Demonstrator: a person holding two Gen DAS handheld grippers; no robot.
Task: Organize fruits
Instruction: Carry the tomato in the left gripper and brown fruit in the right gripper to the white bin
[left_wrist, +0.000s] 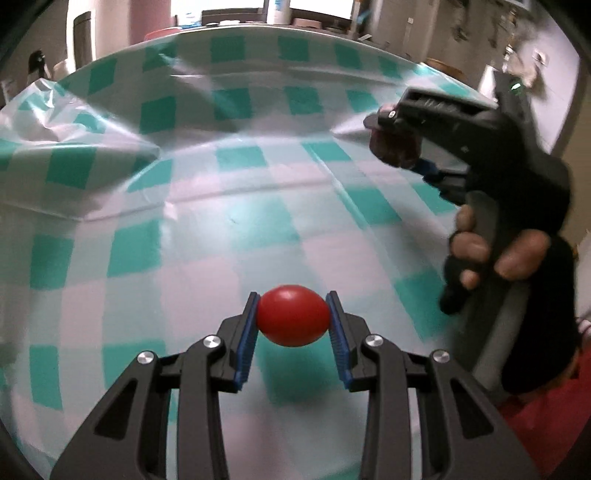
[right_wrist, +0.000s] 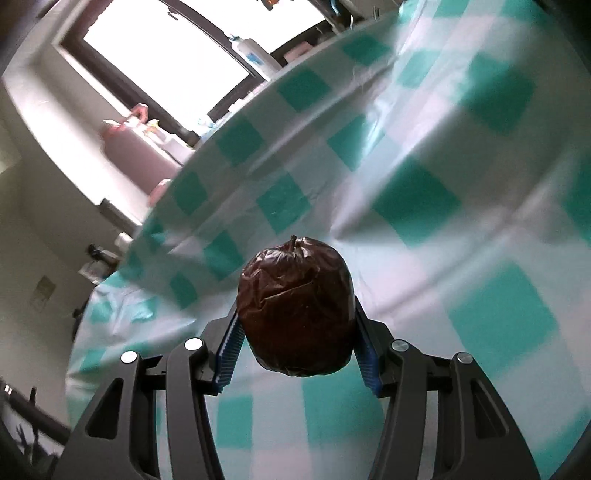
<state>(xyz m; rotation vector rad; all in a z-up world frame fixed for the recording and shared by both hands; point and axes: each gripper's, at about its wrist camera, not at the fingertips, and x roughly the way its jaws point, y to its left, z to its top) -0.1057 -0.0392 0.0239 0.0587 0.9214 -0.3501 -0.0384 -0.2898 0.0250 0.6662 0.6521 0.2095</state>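
Left gripper (left_wrist: 292, 320) clamps a smooth red fruit (left_wrist: 292, 319), lower centre. Right gripper (right_wrist: 297, 325) clamps a wrinkled dark apple (right_wrist: 295, 306), lower centre. Both hang above the checked tablecloth (left_wrist: 258, 206). Risk: the smooth fruit may slip from narrow pad contact.

No text, label, brand or number can be read in either view. The white bottle (right_wrist: 254, 56) by the window bears a blue label, too blurred to read.

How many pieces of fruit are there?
2: a small red fruit clamped in the left tool, and a dark wrinkled apple in the right tool. Others may be outside view.
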